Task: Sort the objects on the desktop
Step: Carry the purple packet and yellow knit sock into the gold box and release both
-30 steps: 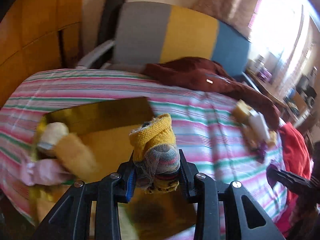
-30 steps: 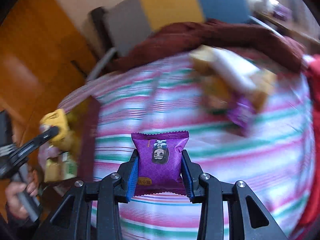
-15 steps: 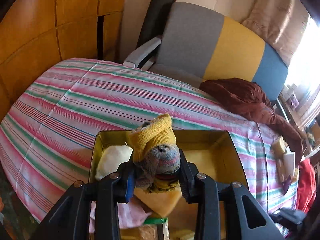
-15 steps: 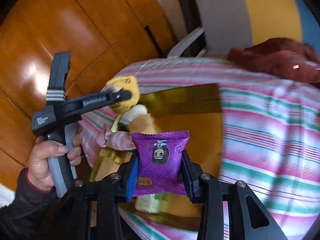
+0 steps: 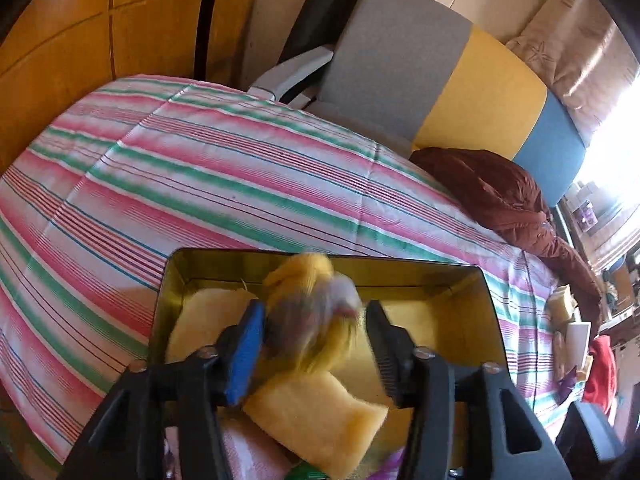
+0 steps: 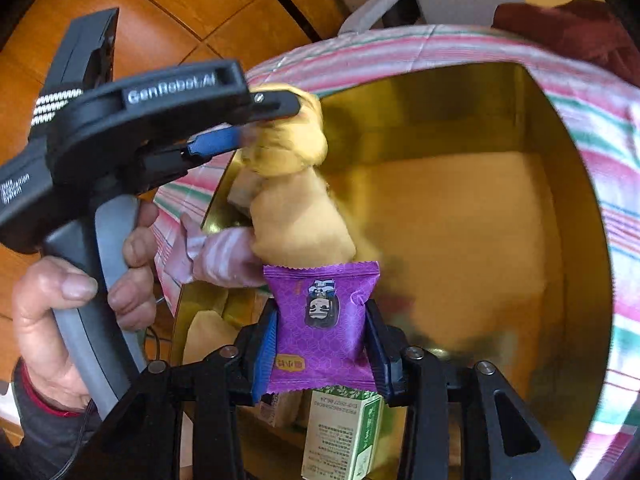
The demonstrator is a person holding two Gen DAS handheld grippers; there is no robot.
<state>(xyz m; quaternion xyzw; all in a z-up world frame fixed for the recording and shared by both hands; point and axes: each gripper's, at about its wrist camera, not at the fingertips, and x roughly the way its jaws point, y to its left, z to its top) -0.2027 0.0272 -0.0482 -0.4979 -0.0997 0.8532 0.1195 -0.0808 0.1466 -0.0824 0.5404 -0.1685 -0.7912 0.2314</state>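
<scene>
Jaws widening on left gripper (image 5: 314, 334), soft light knitted toy (image 5: 310, 304) dropping blurred into tin (image 5: 494, 320); right gripper (image 6: 320, 350) pinching slippery purple packet (image 6: 322, 320) at 6 o'clock.

A lived-in room of a home is shown, probably a bedroom or sitting room. The middle of the left wrist view is filled by a striped cloth (image 5: 224, 184) in pink, green and white, spread over a rounded surface. At upper centre an office chair (image 5: 452, 84) upholstered in grey, yellow and blue panels is seen, with a crumpled maroon garment (image 5: 500, 196) below it at the right. Orange wooden panelling (image 5: 100, 40) is seen at upper left, and a beige curtain (image 5: 576, 52) beside a sunlit window at upper right. At the far right edge, cluttered shelves are suggested, though that part is overexposed and blurred.
</scene>
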